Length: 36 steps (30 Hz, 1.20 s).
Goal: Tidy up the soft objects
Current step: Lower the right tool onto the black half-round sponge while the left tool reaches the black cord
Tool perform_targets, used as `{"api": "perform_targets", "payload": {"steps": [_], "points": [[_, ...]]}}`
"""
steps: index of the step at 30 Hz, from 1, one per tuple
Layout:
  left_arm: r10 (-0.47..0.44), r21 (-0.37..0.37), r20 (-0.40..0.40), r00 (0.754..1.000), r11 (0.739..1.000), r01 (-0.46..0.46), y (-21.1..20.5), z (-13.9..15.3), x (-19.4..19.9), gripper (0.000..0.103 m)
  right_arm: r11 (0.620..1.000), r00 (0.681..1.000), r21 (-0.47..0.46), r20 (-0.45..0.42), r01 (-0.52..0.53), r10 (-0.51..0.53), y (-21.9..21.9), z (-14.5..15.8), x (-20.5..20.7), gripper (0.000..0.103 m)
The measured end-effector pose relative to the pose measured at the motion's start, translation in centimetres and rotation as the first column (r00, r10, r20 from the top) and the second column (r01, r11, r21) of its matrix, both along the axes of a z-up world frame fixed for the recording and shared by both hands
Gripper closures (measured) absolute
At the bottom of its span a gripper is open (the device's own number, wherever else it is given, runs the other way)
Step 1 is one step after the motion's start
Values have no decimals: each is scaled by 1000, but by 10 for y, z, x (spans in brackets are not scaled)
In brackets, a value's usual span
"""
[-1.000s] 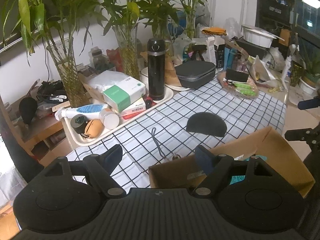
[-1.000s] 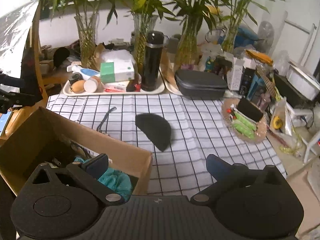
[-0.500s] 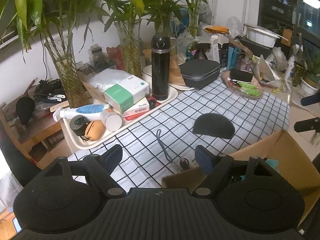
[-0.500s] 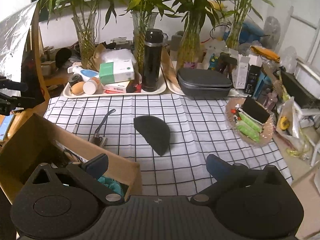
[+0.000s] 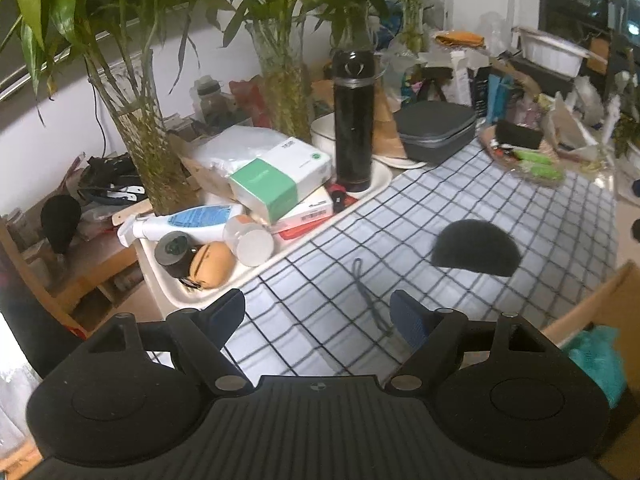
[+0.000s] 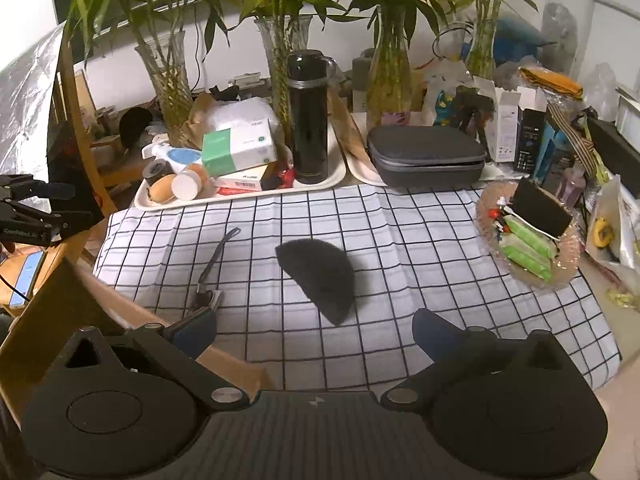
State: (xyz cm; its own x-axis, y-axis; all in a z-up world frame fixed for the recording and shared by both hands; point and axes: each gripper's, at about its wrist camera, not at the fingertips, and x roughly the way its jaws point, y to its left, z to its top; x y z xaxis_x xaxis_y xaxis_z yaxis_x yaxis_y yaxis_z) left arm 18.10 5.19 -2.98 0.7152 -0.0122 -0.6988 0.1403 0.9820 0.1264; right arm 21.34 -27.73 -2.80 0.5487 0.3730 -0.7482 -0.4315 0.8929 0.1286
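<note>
Black half-round pad [image 6: 318,278] mid-tablecloth [image 6: 420,240], ahead of both tongs: right gripper [image 6: 314,330] and left gripper [image 5: 318,312] apart, empty. Teal cloth [image 5: 596,356] in cardboard box [image 5: 600,300] visible only leftward.

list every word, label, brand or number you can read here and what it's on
Nothing reads with certainty.
White print on the left gripper's black body: blurred, seems to begin with "C".
Green-and-white box: small print and round logo, too small to read.
White-and-red box under it: barcode label, unreadable.
Lying white bottle: blue label, blurred.
White and dark cartons at back right: print too small.
</note>
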Motion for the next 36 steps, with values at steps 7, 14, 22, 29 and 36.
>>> {"api": "perform_targets", "payload": {"steps": [7,14,22,29,36], "points": [[-2,-22,-10,1000,1000,2,10,-19,25,23,1000,1000,-4,4,24,-24,-3,-20,25,0],[0,-95,-41,999,996,-4,20,-46,51,24,999,999,-9,-8,33,-33,-2,-50,47,0],[-8,-131,-67,998,991,-1,18,-82,78,24,1000,1000,-22,7,13,-12,11,-84,69,0],[-63,-113,-83,995,992,54,5,-108,92,24,996,998,-58,27,-61,63,23,-103,83,0],[-146,-112,-74,987,984,137,-4,-125,105,24,991,992,-41,17,-126,127,35,-130,106,0]]}}
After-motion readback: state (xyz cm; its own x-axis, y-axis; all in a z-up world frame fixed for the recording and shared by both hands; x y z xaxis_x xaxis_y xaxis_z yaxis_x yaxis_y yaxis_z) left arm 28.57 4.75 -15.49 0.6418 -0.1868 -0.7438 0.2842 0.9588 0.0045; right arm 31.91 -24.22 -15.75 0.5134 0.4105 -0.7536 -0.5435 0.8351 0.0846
